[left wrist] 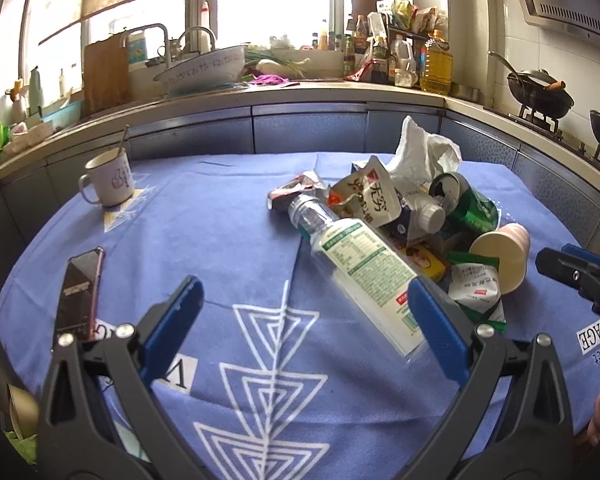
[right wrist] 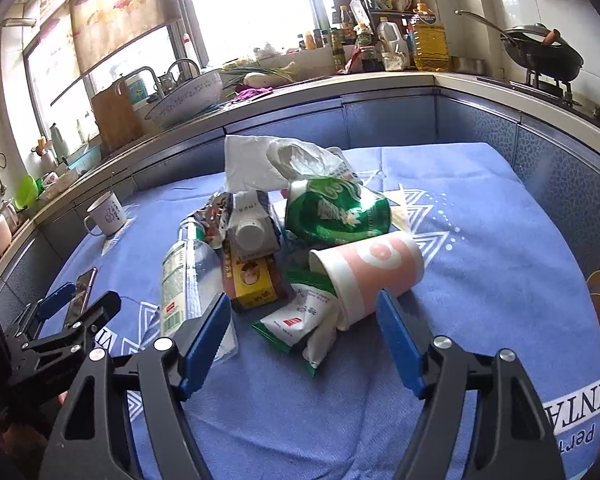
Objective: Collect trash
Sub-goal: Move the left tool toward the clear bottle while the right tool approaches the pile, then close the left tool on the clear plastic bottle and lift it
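A heap of trash lies on the blue tablecloth [left wrist: 220, 240]: a clear plastic bottle [left wrist: 356, 272] on its side, a pink paper cup [right wrist: 368, 276] tipped over, a green crushed can [left wrist: 468, 204], a carton with a white cap [right wrist: 248, 228], a yellow box [right wrist: 252, 284], a white-green sachet [right wrist: 304, 320] and a crumpled white bag [right wrist: 260, 164]. My left gripper [left wrist: 304, 286] is open near the bottle's base, its right finger in front of the bottle. My right gripper [right wrist: 302, 299] is open just short of the sachet and the cup's mouth, touching neither.
A white mug [left wrist: 110, 180] with a spoon stands at the far left of the table. A phone [left wrist: 80, 292] lies near my left finger. The kitchen counter with a sink, bottles and woks [left wrist: 540, 92] runs behind. The table's edge is close on the right.
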Action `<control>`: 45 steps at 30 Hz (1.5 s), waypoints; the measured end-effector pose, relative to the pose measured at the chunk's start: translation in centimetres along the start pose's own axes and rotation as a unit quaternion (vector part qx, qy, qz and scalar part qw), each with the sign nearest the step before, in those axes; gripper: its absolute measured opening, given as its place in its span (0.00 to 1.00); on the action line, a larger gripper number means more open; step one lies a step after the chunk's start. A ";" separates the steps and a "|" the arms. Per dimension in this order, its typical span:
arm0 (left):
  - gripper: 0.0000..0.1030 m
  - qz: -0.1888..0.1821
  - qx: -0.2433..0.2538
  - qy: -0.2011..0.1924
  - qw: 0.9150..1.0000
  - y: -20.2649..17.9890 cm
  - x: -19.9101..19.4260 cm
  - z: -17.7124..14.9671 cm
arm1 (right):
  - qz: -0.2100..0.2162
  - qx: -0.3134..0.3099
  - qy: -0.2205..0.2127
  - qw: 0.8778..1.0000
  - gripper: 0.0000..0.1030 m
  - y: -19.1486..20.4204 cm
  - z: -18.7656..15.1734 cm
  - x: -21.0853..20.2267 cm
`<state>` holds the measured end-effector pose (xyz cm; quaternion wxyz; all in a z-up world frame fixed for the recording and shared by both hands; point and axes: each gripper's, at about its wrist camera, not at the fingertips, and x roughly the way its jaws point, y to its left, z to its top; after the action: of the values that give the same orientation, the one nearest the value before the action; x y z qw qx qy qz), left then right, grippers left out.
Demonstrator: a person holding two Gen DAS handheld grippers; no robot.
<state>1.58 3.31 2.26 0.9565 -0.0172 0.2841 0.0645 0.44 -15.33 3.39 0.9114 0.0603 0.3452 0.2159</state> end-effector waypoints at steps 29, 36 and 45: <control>0.95 0.003 -0.014 0.039 0.999 1.5 1.1 -0.1 | 0.027 -0.014 0.021 0.999 0.55 -0.1 -2.0 0.2; 0.94 0.001 -0.013 0.046 0.999 2.0 1.3 -0.1 | 0.032 -0.004 0.033 0.999 0.51 -0.5 -2.2 0.7; 0.78 -0.055 -0.040 0.083 0.994 3.7 2.6 0.0 | 0.049 0.001 0.053 0.997 0.35 -0.8 -2.8 1.4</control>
<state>3.26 7.32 0.86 0.9301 -0.0763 0.3587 0.0211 -0.24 -15.55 0.22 0.8799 0.0667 0.3904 0.2625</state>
